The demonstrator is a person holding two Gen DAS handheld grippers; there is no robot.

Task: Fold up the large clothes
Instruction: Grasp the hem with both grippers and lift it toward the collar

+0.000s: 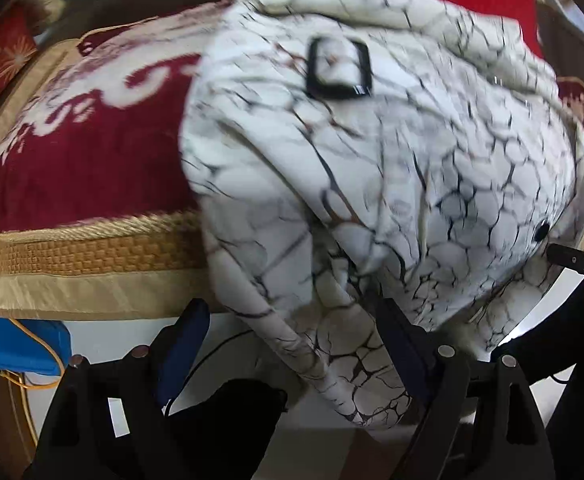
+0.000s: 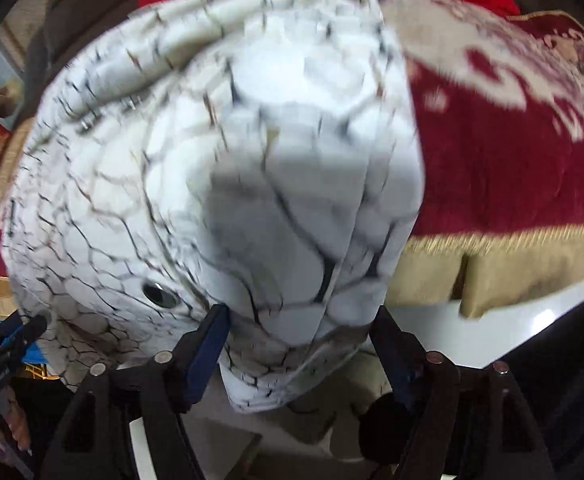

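— On the red-and-gold sofa cushion (image 1: 84, 168) lies the white crackle-print jacket (image 1: 391, 168), its hem hanging off the front.
— Are both tongs apart?
— Yes: left tongs (image 1: 292, 344) and right tongs (image 2: 297, 340) just straddle cloth.
— Then it could slide off; nothing pinches it.

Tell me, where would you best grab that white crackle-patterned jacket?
By the hem of the white crackle-patterned jacket, coming from below the red and gold cushion's front edge: its loose folds hang there, between each claw's fingers, thin enough to pinch.
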